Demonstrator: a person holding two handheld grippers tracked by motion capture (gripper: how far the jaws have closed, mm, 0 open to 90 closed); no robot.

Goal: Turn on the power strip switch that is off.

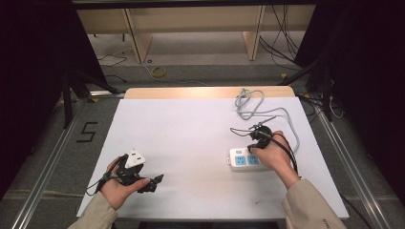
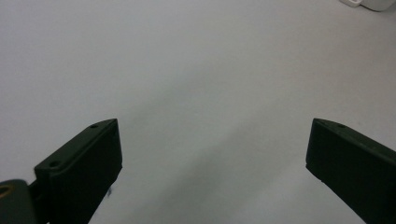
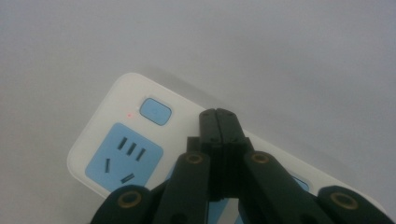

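Note:
A white power strip (image 1: 240,160) with blue socket faces lies right of the table's middle, and its grey cable (image 1: 258,107) curls away toward the far edge. In the right gripper view the power strip (image 3: 119,140) shows a blue switch button (image 3: 155,111) with a small red light beside it. My right gripper (image 3: 218,113) is shut with nothing between its jaws, its tips just right of that button; whether they touch the strip I cannot tell. In the high view the right gripper (image 1: 250,149) sits under the hand at the strip's far right. My left gripper (image 1: 155,182) rests near the front left, and the left gripper (image 2: 212,140) stands wide open over bare table.
The white table (image 1: 191,133) has a wooden strip along its far edge. Loose cables (image 1: 282,43) lie on the floor beyond it, by a wooden shelf frame (image 1: 138,38). A taped mark (image 1: 87,132) is on the floor at the left. A corner of the strip (image 2: 369,3) shows far off in the left gripper view.

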